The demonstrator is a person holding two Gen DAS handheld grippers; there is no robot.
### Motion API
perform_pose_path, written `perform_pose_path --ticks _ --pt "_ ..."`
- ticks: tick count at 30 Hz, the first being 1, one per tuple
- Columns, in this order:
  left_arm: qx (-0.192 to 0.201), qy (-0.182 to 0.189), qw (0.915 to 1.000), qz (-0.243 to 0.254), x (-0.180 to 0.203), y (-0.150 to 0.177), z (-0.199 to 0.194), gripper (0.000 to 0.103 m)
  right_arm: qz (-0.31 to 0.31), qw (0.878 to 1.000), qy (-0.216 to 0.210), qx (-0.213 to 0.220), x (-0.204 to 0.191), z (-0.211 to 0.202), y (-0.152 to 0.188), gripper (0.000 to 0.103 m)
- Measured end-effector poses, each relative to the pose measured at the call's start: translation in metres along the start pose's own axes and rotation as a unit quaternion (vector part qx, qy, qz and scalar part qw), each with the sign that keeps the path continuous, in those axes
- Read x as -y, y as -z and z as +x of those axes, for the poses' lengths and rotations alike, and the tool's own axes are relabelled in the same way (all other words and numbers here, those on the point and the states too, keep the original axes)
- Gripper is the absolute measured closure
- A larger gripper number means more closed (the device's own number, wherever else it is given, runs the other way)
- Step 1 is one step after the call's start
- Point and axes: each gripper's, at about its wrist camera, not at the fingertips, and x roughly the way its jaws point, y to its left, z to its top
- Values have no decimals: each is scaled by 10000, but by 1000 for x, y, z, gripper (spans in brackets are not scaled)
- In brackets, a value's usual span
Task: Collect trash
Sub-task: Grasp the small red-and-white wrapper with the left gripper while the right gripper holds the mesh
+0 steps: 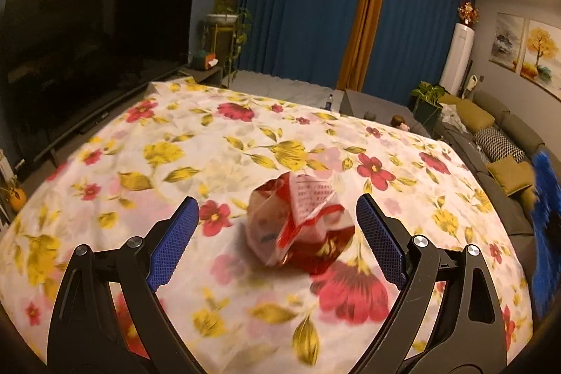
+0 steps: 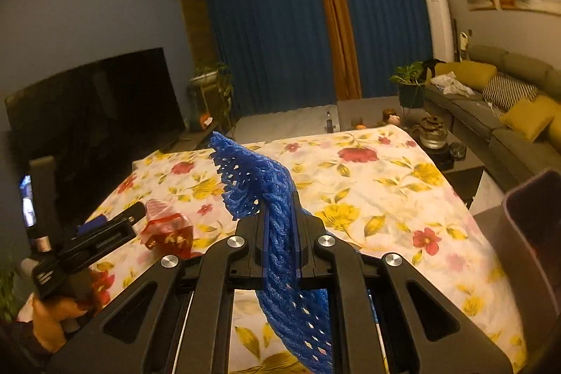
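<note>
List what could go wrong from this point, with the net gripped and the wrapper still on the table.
1. The left gripper is open around the crumpled red wrapper; it is light and puffy, so closing pads may push it aside.
2. The blue foam net hangs loosely from the right gripper; the dangling end could snag on the way to the dark bin.
</note>
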Motion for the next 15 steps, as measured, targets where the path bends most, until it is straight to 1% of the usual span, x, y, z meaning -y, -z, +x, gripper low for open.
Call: perform_pose_path --ticks 3,5,7,8,9,10,11,13,14,15 --pt "-72 -43 10000 -11 8 -2 19 14 30 10000 0 -77 7 2 4 92" --pt "-150 -4 9999 -49 11 -3 30 14 1 10000 0 -55 7 2 3 92" --pt "-290 -49 9996 -24 14 -3 44 14 -85 10000 23 12 4 0 5 92" --pt "-323 -49 9995 -27 13 -2 47 16 -135 9999 34 25 2 0 5 92" --pt "-420 -33 9991 -17 13 1 53 23 -187 9998 40 53 1 0 7 92" --pt "-510 12 9987 -5 13 3 57 26 -219 9997 45 67 0 0 8 92" --pt "-558 160 9983 -15 12 6 59 30 -246 9997 48 71 -1 0 9 92" --pt "-572 181 9982 76 13 8 58 36 -285 9996 34 62 -3 1 11 92" --pt "-560 189 9982 140 15 9 57 40 -304 9995 32 57 -4 1 12 92" --pt "-558 221 9980 186 16 9 56 47 -323 9995 39 46 -5 2 13 92"
